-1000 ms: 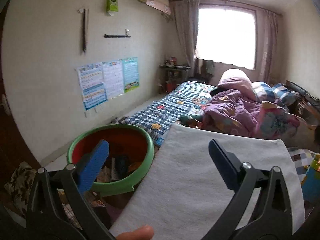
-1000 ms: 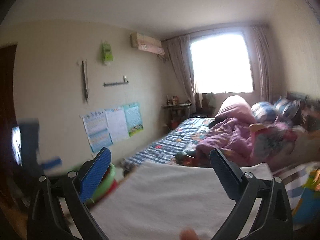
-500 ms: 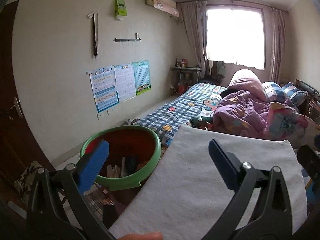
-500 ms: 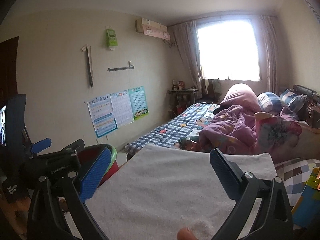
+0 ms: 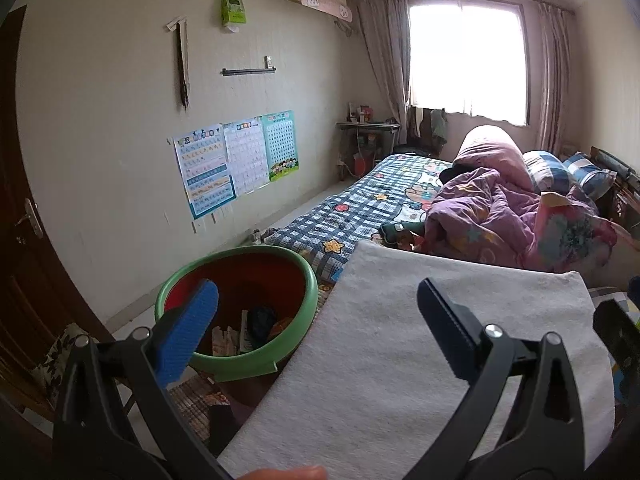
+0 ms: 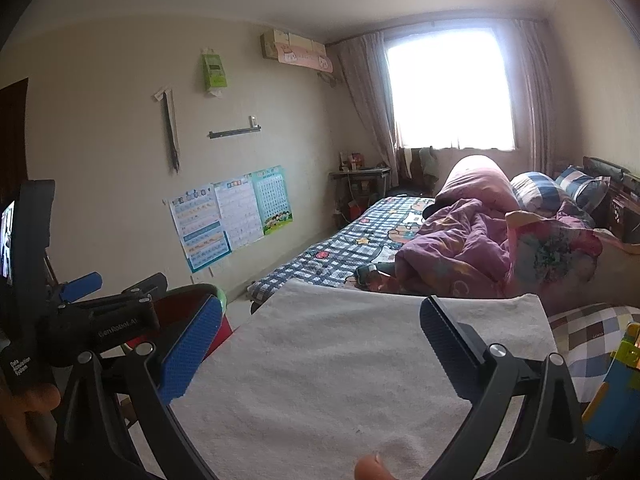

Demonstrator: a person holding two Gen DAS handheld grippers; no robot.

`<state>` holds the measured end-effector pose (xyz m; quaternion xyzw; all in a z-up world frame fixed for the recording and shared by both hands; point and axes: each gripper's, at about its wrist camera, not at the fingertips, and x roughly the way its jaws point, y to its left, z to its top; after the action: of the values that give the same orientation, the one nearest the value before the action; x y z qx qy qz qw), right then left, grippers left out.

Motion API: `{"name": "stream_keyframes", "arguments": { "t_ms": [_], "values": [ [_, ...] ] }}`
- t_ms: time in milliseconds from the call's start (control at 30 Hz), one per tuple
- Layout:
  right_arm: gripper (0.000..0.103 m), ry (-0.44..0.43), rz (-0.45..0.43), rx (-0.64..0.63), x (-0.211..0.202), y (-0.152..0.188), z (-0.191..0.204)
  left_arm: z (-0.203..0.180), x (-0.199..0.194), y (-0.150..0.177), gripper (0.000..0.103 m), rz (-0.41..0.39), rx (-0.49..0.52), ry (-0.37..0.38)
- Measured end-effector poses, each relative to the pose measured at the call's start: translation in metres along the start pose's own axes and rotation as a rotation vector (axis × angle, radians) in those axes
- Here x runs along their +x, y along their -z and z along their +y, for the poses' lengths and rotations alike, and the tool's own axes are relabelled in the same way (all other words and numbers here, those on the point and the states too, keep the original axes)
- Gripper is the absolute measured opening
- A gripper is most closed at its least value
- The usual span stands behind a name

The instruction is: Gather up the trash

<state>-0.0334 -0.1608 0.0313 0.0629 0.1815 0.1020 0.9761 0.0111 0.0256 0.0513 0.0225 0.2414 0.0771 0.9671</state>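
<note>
A red bin with a green rim [image 5: 236,264] stands to the left of a white towel-covered surface [image 5: 400,360]; papers and wrappers lie inside it. My left gripper [image 5: 316,332] is open and empty, raised over the towel's left edge beside the bin. My right gripper [image 6: 320,340] is open and empty above the towel [image 6: 340,368]. The left gripper's body [image 6: 100,320] shows at the left of the right wrist view, in front of the bin [image 6: 216,294]. No loose trash shows on the towel.
A bed [image 5: 360,208] with a checked sheet, a purple quilt [image 5: 488,216] and pillows lies beyond the towel. Posters [image 5: 236,160] hang on the left wall. A dark door [image 5: 24,240] stands far left. Colourful toys [image 6: 616,392] sit at the right.
Both grippers have lifted and tilted up, so the wall and the door show more. The left gripper has come into the right wrist view. Both jaws stay open.
</note>
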Motion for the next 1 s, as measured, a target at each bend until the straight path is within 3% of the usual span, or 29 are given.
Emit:
{"name": "stream_keyframes", "arguments": {
  "t_ms": [767,933,1000],
  "values": [
    [0.096,0.019,0.079,0.005,0.017,0.017,-0.012,0.004,0.012,0.003,0.098,0.050,-0.013,0.017],
    [0.096,0.048,0.145,0.014,0.027,0.032,-0.026,0.002,0.016,0.006,0.098,0.091,0.001,0.000],
    [0.096,0.098,0.200,0.029,0.035,0.045,-0.042,0.004,0.017,0.009,0.098,0.101,0.009,0.000]
  ]
}}
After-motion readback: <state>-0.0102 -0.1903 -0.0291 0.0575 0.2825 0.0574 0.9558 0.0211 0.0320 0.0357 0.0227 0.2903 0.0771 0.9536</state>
